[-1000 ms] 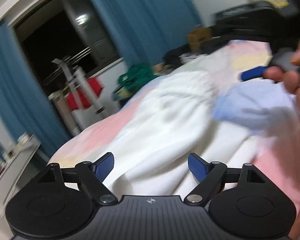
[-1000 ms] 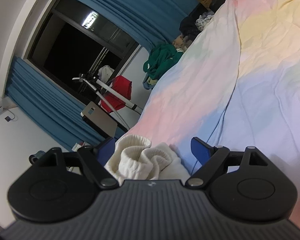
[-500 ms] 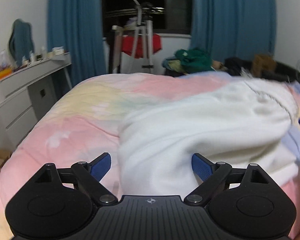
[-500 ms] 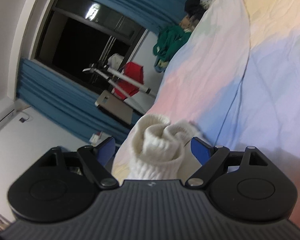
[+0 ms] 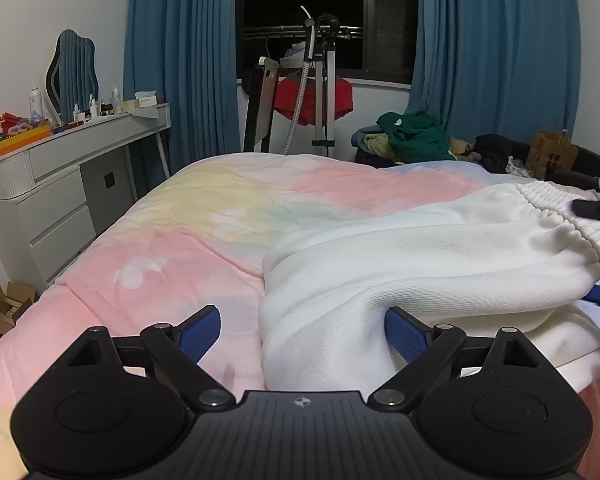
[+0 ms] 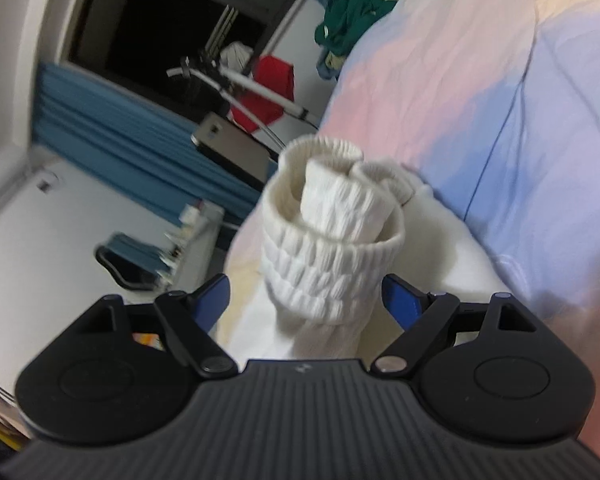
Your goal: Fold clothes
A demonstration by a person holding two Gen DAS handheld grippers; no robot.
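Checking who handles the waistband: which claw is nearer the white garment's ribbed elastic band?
Right. The right claw has the bunched ribbed band between its open fingers; the left claw sits at the garment's opposite end, open.

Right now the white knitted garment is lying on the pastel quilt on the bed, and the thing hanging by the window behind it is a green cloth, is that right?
Not quite. The white knitted garment does lie on the pastel quilt, but the cloth hanging by the window is red, not green. The left wrist view shows it.
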